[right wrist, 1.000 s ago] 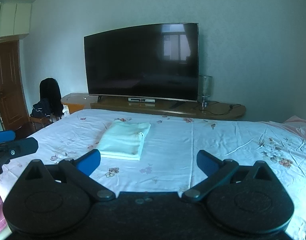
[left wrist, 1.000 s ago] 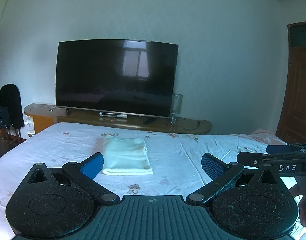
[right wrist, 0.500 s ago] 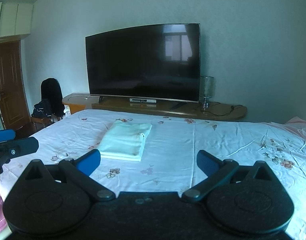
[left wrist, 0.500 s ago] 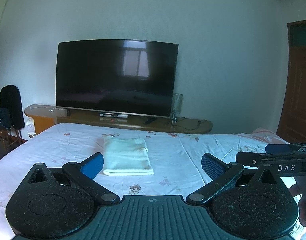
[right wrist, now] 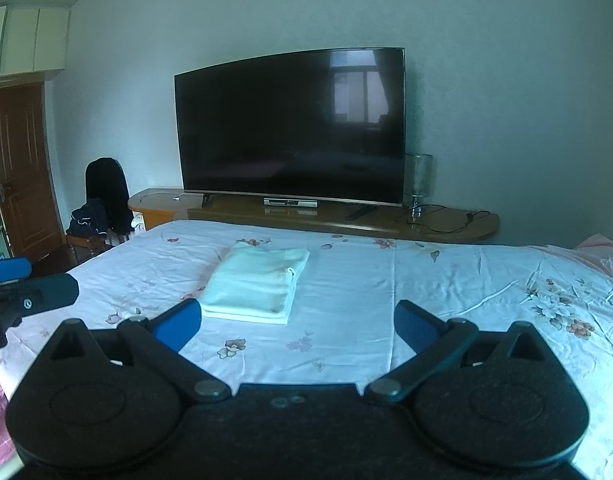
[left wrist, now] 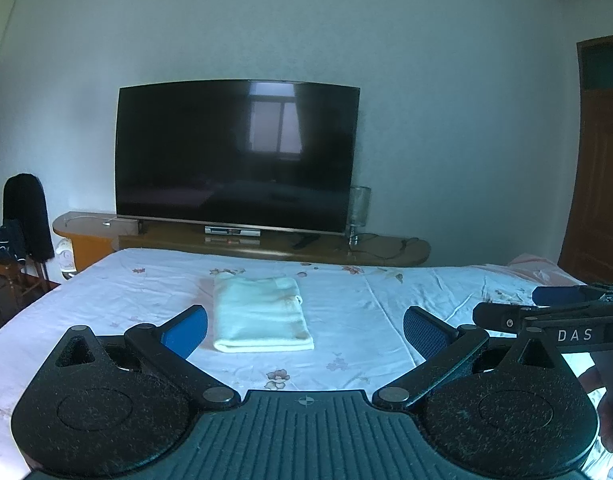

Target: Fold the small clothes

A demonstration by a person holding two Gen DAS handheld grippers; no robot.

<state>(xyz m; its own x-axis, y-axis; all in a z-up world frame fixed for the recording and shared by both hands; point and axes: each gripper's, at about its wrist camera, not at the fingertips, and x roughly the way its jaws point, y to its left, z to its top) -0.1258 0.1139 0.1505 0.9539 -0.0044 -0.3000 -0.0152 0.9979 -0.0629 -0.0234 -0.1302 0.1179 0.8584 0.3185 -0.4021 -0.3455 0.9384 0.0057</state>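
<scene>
Floral bedsheet (left wrist: 366, 320) is stretching toward a dark television (left wrist: 236, 156); folded pale garment (left wrist: 260, 314) is lying just beyond both spread-apart, empty grippers, left gripper (left wrist: 304, 330) and right gripper (right wrist: 296, 326), the latter showing "DAS".

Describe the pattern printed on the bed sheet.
White bed sheet with scattered small pink flowers; the right wrist view shows it best.

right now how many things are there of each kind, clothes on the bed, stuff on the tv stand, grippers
folded clothes: 1, the pale garment on the bed
on the stand: tv 1, glass lamp 1, remote 1
grippers: 2, left gripper and right gripper, both open
total: 6
</scene>
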